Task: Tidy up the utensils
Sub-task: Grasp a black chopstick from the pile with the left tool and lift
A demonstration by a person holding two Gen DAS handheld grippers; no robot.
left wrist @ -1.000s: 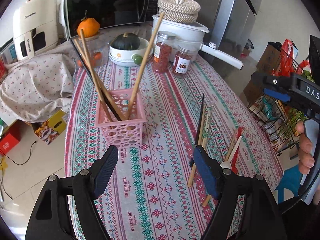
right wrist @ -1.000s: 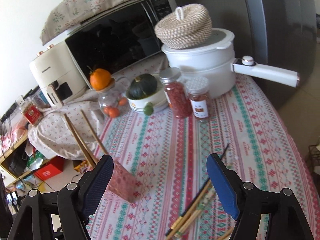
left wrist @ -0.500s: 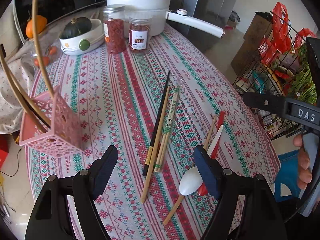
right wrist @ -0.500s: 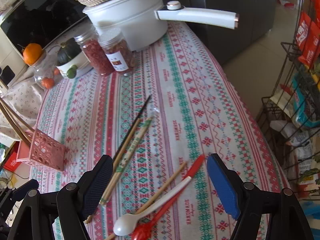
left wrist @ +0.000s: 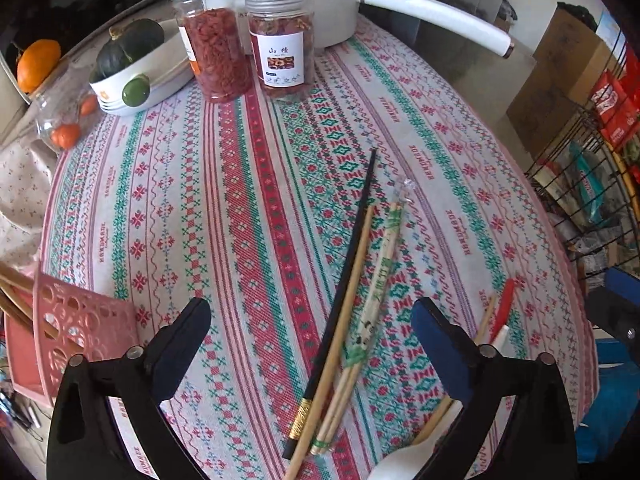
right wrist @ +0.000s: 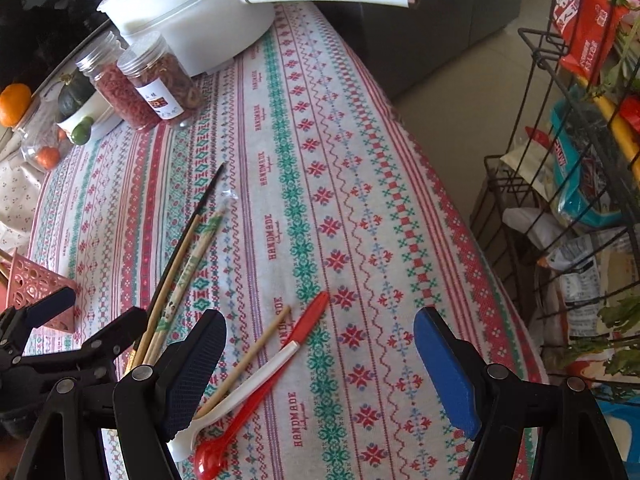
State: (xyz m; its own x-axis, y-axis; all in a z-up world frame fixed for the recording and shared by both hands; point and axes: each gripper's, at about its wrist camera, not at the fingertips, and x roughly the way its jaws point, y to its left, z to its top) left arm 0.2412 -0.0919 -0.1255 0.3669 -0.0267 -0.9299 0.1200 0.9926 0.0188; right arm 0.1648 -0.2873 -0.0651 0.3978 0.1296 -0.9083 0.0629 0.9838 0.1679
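- Both tools gape wide, holding nothing: left tool (left wrist: 308, 344), right tool (right wrist: 320, 356).
- Some chopsticks already stand in the pink basket (left wrist: 76, 336), far left.
- Loose chopsticks (left wrist: 352, 280), white spoon (right wrist: 240, 396) and red spoon (right wrist: 260, 392) lie on the bench (right wrist: 360, 200), not yet sorted.

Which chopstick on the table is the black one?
The black chopstick, leftmost of the bunch lying between the left gripper's fingers. It has a gold band; its neighbours are pale wood.
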